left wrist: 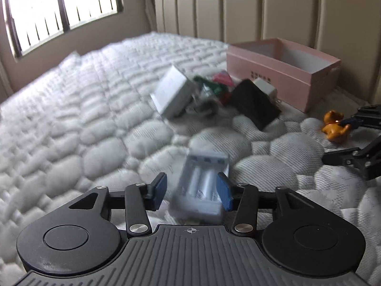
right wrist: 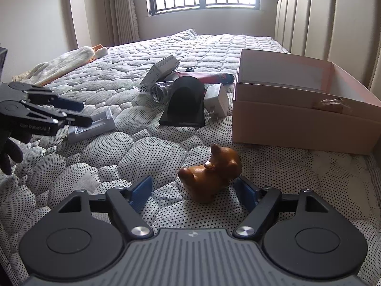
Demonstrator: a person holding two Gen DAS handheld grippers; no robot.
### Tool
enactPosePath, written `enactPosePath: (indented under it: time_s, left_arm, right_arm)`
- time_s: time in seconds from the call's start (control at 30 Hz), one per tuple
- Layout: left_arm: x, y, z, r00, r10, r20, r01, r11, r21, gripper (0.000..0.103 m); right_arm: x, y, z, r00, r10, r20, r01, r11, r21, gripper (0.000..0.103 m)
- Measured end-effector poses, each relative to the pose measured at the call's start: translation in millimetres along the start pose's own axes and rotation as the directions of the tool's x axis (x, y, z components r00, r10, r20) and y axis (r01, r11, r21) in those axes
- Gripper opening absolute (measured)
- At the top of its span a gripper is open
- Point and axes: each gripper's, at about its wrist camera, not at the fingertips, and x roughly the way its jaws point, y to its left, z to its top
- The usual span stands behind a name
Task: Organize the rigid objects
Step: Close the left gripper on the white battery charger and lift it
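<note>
Quilted mattress (right wrist: 147, 157) bears pink box (right wrist: 297, 116), brown figurine (right wrist: 212, 176).

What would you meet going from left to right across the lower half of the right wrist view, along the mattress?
Left gripper → grey battery charger → black stand → brown bear figurine → pink box.

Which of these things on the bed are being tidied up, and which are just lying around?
Part of the job:
- pink box
- brown figurine
- battery charger
- black stand
- white plug
- grey carton

Just lying about:
- rolled blanket
- headboard
</note>
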Motion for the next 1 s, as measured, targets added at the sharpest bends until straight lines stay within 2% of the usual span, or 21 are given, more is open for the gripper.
enactPosePath:
  time_s: [0.07, 0.13, 0.2, 0.27, 0.37, 0.47, 0.63, 0.7, 0.77, 0.87, 0.93, 1.0]
  left_arm:
    - [1.9, 6.6, -0.8, 1.000, -0.028, 0.000, 0.028, 0.998, -0.048, 0.045]
    - [3.8, 18.9, -1.8, 0.996, -0.086, 0.006, 0.086, 0.986, -0.143, 0.045]
    - [5.7, 32.3, -3.5, 0.985, -0.174, 0.025, 0.174, 0.953, -0.248, 0.045]
    - [6.7, 39.6, -6.2, 0.975, -0.219, 0.035, 0.220, 0.930, -0.295, 0.045]
    - [5.8, 33.8, -9.8, 0.974, -0.224, 0.033, 0.225, 0.940, -0.257, 0.046]
    - [4.3, 25.4, -12.9, 0.966, -0.255, 0.045, 0.258, 0.937, -0.234, 0.046]
    - [5.2, 0.6, -11.3, 0.972, -0.234, 0.022, 0.235, 0.960, -0.155, 0.048]
    - [4.4, -14.0, -9.9, 0.980, -0.197, 0.011, 0.197, 0.974, -0.108, 0.051]
    - [2.4, -30.3, -9.7, 0.992, -0.129, 0.008, 0.129, 0.991, -0.033, 0.051]
    - [-1.1, -46.1, -11.3, 0.997, -0.070, 0.031, 0.069, 0.997, 0.039, 0.051]
    - [-3.5, -46.6, -10.4, 0.996, -0.080, 0.047, 0.079, 0.997, 0.017, 0.051]
    - [-3.9, -42.9, -7.8, 0.993, -0.097, 0.064, 0.100, 0.994, -0.044, 0.051]
  right_arm:
    - [-0.1, -0.1, 0.0, 1.000, 0.000, 0.000, 0.000, 1.000, 0.000, 0.078]
    - [-0.2, 0.0, -0.1, 1.000, 0.000, 0.000, 0.000, 1.000, 0.000, 0.078]
    - [-0.2, -0.2, 0.1, 1.000, 0.000, 0.000, 0.000, 1.000, 0.000, 0.078]
    - [-0.1, -0.2, 0.1, 1.000, 0.001, 0.000, -0.001, 1.000, 0.000, 0.078]
    - [-0.1, -0.3, 0.1, 1.000, 0.001, 0.000, -0.001, 1.000, 0.001, 0.079]
    - [-0.2, 0.4, -0.3, 1.000, 0.003, 0.000, -0.003, 1.000, 0.001, 0.079]
    - [-0.4, 2.3, -0.7, 1.000, 0.004, -0.001, -0.004, 1.000, -0.001, 0.080]
    - [-0.7, 4.0, -0.7, 1.000, 0.002, -0.001, -0.002, 1.000, -0.002, 0.080]
    - [-1.2, 2.8, -1.2, 1.000, 0.000, 0.002, 0.000, 1.000, -0.001, 0.080]
    - [-4.9, 4.3, 2.7, 1.000, -0.028, 0.013, 0.028, 1.000, -0.004, 0.080]
    - [-8.0, 3.9, 6.5, 0.999, -0.039, 0.026, 0.039, 0.999, 0.007, 0.080]
    - [-8.5, 0.2, 11.0, 0.999, -0.045, 0.027, 0.044, 0.998, 0.037, 0.079]
